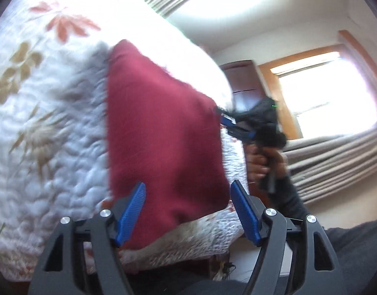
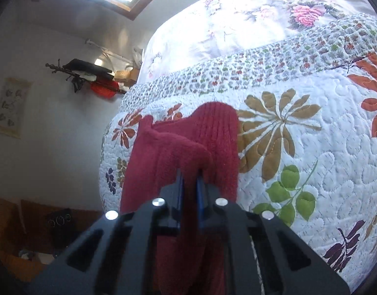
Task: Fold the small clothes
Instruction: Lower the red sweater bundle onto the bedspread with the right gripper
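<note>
While my right gripper [image 2: 189,177] pinches the red garment [image 1: 163,132] lifted off the quilt [image 2: 311,147], my left gripper [image 1: 188,209] sits spread. Mid-fold, I reckon; next, grab the near edge.

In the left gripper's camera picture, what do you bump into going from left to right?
Flowery quilt → red cloth → right gripper pinching the cloth's edge → hand holding it → bright window.

A home bedroom: bed [image 2: 311,147] under a floral quilt, curtained window [image 1: 323,93], coat rack [image 2: 73,73], wall scroll [image 2: 11,108].
</note>
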The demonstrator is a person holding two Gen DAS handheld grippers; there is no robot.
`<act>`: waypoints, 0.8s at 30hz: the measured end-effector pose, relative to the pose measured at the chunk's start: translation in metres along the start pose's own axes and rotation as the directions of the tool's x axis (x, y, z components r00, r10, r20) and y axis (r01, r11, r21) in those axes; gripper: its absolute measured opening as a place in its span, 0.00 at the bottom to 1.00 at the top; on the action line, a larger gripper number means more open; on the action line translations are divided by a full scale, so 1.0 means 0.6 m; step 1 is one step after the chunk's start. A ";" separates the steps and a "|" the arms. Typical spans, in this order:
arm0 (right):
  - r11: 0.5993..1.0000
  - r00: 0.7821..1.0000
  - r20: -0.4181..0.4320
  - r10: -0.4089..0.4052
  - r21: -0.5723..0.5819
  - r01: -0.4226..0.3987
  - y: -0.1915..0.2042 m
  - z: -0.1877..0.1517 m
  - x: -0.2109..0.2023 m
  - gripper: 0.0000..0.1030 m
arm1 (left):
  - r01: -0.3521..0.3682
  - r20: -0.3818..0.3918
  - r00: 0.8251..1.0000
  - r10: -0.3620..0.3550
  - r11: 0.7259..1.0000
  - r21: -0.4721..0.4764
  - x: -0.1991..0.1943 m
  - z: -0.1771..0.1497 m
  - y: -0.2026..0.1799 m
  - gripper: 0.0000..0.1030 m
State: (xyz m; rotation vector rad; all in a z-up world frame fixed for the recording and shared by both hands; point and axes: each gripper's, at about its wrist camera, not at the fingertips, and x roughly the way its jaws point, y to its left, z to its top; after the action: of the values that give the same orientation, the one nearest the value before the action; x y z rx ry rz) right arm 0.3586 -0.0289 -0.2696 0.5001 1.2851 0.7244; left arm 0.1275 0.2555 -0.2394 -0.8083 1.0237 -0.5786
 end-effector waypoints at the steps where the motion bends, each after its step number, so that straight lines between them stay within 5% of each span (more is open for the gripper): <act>1: 1.000 0.999 0.034 0.008 -0.020 -0.008 0.005 -0.003 -0.012 0.08 | 0.011 -0.012 1.000 -0.011 1.000 0.008 -0.013 -0.007 0.018 0.69; 3: 0.998 0.997 0.080 -0.005 -0.055 0.009 0.014 0.001 -0.017 0.07 | 0.023 -0.051 0.998 -0.022 1.000 0.005 0.006 -0.001 0.034 0.69; 6: 0.994 0.995 0.018 -0.098 0.052 0.097 -0.047 0.008 0.027 0.07 | 0.049 -0.094 0.994 -0.055 0.997 -0.057 0.038 0.007 0.058 0.69; 8: 0.992 0.996 -0.001 -0.088 0.095 0.088 -0.075 0.002 0.043 0.09 | 0.071 -0.097 0.992 -0.079 0.994 -0.083 0.036 0.007 0.049 0.68; 12: 0.997 0.996 0.057 -0.067 0.050 0.064 -0.038 -0.005 -0.004 0.26 | 0.123 -0.037 0.991 -0.126 0.991 -0.060 -0.003 0.041 0.035 0.71; 15: 0.997 0.992 0.116 -0.055 -0.037 0.060 0.023 -0.015 -0.050 0.26 | 0.145 0.031 0.989 -0.143 0.988 -0.052 -0.015 0.090 0.041 0.76; 19: 0.991 1.000 -0.022 -0.002 -0.137 -0.001 0.074 -0.045 -0.001 0.27 | 0.170 0.019 0.985 -0.169 0.981 -0.090 0.029 0.149 0.079 0.77; 22: 0.988 0.992 -0.098 -0.078 -0.139 0.064 0.039 -0.059 0.058 0.13 | 0.103 -0.052 0.992 -0.112 0.985 -0.140 0.092 0.171 0.132 0.73; 23: 0.988 0.991 -0.096 -0.096 -0.134 0.083 0.022 -0.058 0.065 0.00 | 0.064 -0.070 0.995 -0.073 0.990 -0.127 0.105 0.171 0.142 0.65; 24: 0.993 0.991 -0.108 -0.076 -0.099 0.066 0.001 -0.055 0.070 0.00 | 0.042 -0.081 0.995 -0.052 0.992 -0.115 0.118 0.170 0.145 0.59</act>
State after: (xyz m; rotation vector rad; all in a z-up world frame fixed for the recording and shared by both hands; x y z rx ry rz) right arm 0.3310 0.0000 -0.3051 0.3382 1.3589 0.7590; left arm 0.2542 0.2853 -0.3171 -0.9165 1.1249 -0.6030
